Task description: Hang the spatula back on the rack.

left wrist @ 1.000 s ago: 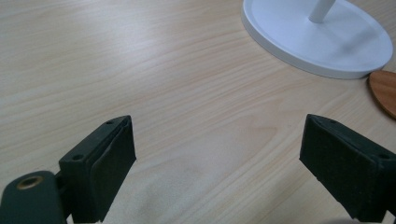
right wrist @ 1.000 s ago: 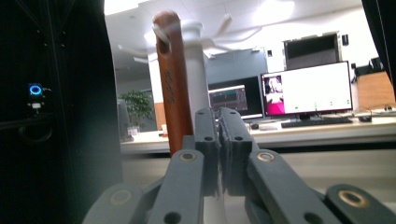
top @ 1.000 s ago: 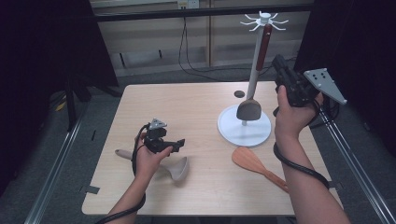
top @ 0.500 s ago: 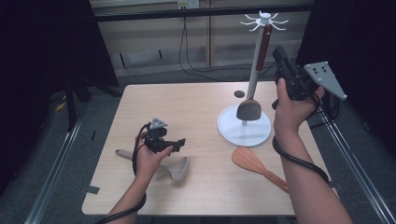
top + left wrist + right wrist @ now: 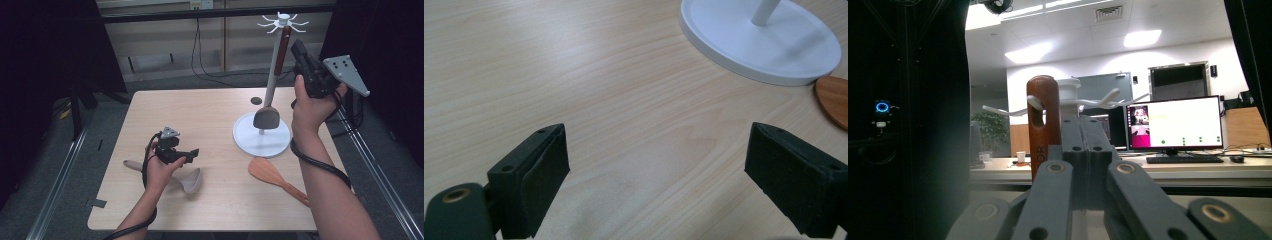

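A white hook stand [image 5: 250, 138] rises from the right half of the table. A turner with a brown handle [image 5: 282, 44] and grey head [image 5: 267, 117] hangs from its top hooks [image 5: 283, 21]. My right gripper [image 5: 297, 49] is up beside that handle, jaws shut against each other. In the right gripper view the handle [image 5: 1043, 125] sits just left of the shut gripper [image 5: 1083, 131], its hole over a white hook [image 5: 1034, 103]. My left gripper [image 5: 193, 154] hovers open above a grey ladle [image 5: 192, 181], with bare table between its pads [image 5: 544, 175].
A wooden spatula [image 5: 267, 172] lies in front of the stand's base [image 5: 764, 47], and its blade tip [image 5: 834, 97] shows in the left gripper view. A small dark disc [image 5: 256, 100] lies behind the base. Metal rails run along both sides of the table.
My right gripper has risen along the brown handle toward the top of the stand. The hanging turner and the left gripper have stayed put.
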